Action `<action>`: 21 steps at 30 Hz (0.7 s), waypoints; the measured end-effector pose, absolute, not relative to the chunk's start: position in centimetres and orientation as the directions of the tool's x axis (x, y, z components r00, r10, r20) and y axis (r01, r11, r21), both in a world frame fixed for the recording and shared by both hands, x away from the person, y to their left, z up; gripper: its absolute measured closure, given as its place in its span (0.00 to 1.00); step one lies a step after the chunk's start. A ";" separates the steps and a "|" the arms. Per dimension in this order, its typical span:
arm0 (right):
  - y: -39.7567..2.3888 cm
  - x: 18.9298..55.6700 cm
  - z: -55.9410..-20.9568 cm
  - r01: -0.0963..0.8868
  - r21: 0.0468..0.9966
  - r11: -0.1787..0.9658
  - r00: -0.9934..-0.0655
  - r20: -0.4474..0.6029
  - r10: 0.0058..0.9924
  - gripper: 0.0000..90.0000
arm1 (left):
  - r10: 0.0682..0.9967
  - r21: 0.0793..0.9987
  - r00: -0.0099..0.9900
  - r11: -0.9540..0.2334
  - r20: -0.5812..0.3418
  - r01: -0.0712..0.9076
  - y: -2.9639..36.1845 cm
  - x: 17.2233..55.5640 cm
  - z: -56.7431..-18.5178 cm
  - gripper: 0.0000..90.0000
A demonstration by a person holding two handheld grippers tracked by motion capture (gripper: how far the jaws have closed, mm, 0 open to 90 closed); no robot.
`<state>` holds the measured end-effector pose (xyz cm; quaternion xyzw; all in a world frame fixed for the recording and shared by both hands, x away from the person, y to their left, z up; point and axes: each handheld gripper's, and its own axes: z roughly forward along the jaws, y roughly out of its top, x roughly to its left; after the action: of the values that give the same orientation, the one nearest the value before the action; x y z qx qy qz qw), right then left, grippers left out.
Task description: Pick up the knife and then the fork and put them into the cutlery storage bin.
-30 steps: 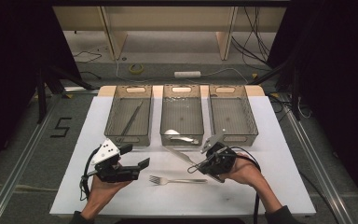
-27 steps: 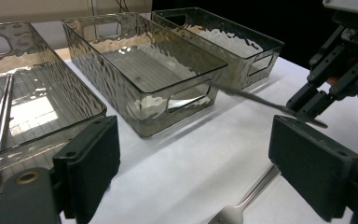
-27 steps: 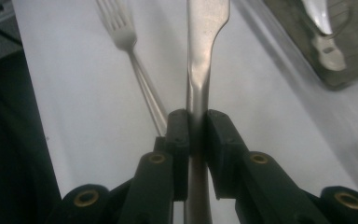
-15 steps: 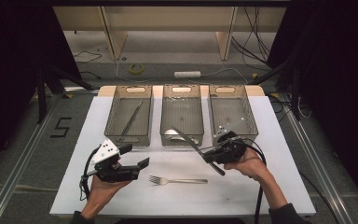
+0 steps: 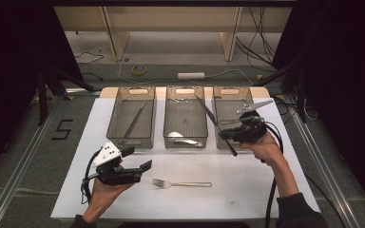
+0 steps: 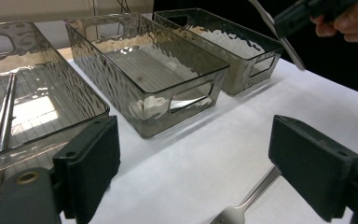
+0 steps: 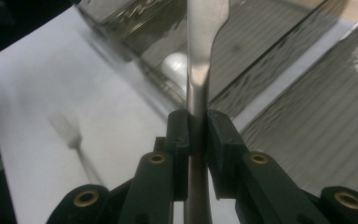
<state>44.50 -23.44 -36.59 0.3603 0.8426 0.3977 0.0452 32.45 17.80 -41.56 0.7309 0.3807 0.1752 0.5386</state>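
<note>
Right gripper (image 5: 231, 134) clamped on a table knife (image 5: 214, 123), pads tight on the handle, blade angled up toward the far side, over the gap between middle bin (image 5: 185, 142) and right bin (image 5: 222, 105). Knife off the table, above bin rims. Left gripper (image 5: 140, 171) parked over the white mat (image 5: 247, 190), jaws wide apart, nothing between. Fork (image 5: 180, 183) flat on mat just beside it, tines toward the left gripper. Spoon (image 5: 183, 139) in middle bin; chopsticks (image 5: 134, 121) in left bin (image 5: 119, 107).
</note>
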 end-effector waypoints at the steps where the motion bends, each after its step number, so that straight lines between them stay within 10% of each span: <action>1: -23.6 44.8 -36.4 0.575 0.705 0.415 -0.727 0.207 0.654 0.90 | 0.745 0.921 0.649 -0.130 -0.154 0.368 17.8 32.5 -41.6 0.18; 21: -25.2 50.1 -35.5 0.656 0.700 0.281 -0.561 0.204 0.803 0.89 | 0.745 0.921 0.649 -0.129 -0.155 0.367 17.8 32.4 -41.6 0.18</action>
<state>50.11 -25.23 -35.54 0.4591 0.7946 0.3858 0.0947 32.44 17.77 -41.57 0.7307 0.3804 0.1749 0.5392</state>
